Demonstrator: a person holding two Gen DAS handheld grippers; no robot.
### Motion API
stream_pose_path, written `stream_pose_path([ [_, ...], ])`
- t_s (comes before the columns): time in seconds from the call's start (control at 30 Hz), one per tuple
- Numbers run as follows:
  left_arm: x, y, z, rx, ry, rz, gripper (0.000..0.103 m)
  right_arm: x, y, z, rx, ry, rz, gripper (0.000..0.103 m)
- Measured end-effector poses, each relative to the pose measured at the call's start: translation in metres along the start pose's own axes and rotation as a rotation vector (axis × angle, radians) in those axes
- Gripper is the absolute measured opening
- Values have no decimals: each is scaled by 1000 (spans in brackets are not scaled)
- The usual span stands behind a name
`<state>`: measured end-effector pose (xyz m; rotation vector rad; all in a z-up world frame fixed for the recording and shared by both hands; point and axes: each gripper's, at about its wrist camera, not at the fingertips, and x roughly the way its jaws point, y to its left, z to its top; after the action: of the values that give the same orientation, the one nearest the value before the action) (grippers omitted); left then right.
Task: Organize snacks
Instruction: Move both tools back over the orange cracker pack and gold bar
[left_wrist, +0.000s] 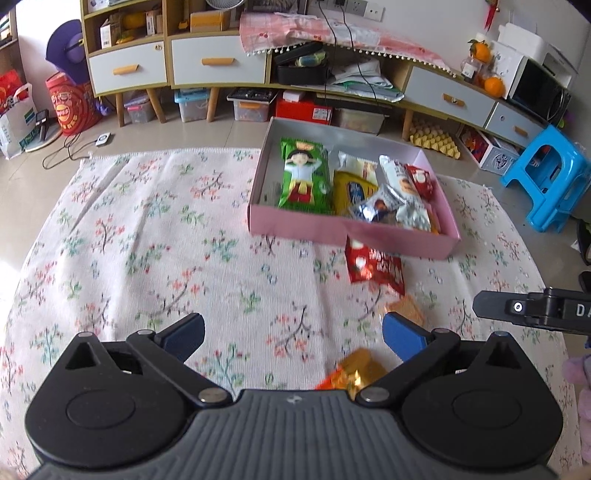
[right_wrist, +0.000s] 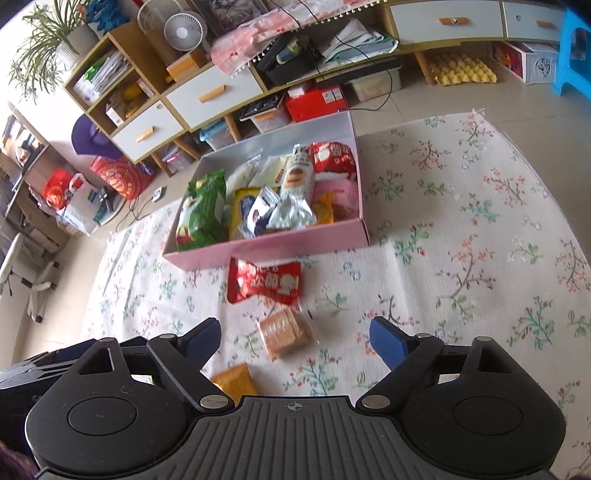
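A pink box on the floral cloth holds several snack packets, among them a green one. In front of it lie a red packet, a clear-wrapped biscuit pack and an orange-gold packet. My left gripper is open over the cloth, with nothing between its blue pads. My right gripper is open too, and the biscuit pack lies on the cloth between and beyond its fingers, untouched. The right gripper's black body shows at the left wrist view's right edge.
A floral cloth covers the floor. Behind the box stands a long low cabinet with drawers, storage bins and a red box under it. A blue plastic stool stands at the right. Bags and a cable lie on the tiles at the left.
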<state>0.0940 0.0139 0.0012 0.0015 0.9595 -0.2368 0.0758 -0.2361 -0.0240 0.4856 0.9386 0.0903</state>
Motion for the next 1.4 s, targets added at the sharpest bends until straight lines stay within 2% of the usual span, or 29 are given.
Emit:
stream_pose_path([
  [0.2, 2, 3, -19, 14, -2, 15, 103, 5, -2, -10, -30, 18, -46, 91],
  [0.4, 2, 8, -33, 76, -24, 37, 103, 7, 5, -21, -165, 7, -104, 91],
  [0.63, 14, 5, -49, 160, 21, 0, 103, 26, 8, -36, -255, 65, -144, 92],
  [0.77, 18, -1, -55, 168, 49, -32, 102, 31, 11, -41, -280, 73, -163, 92],
  [0.83, 22, -5, -58, 182, 61, -39, 100, 32, 13, -41, -273, 76, -147, 92],
  [0.93, 29, -9, -60, 227, 101, -30, 95, 35, 14, -41, -232, 109, -65, 92],
  [1.0, 32, -8, -62, 235, 120, -36, 95, 39, 17, -43, -210, 139, -1, 92],
  [1.13, 31, -4, -64, 236, 128, -52, 95, 48, 26, -47, -197, 187, 53, 89],
  [1.2, 31, -3, -65, 245, 128, -60, 95, 52, 32, -49, -204, 205, 63, 81],
  [1.33, 30, -5, -67, 276, 121, -79, 95, 60, 39, -54, -217, 242, 65, 52],
  [1.4, 31, -9, -68, 304, 115, -87, 94, 61, 42, -58, -238, 242, 63, 45],
])
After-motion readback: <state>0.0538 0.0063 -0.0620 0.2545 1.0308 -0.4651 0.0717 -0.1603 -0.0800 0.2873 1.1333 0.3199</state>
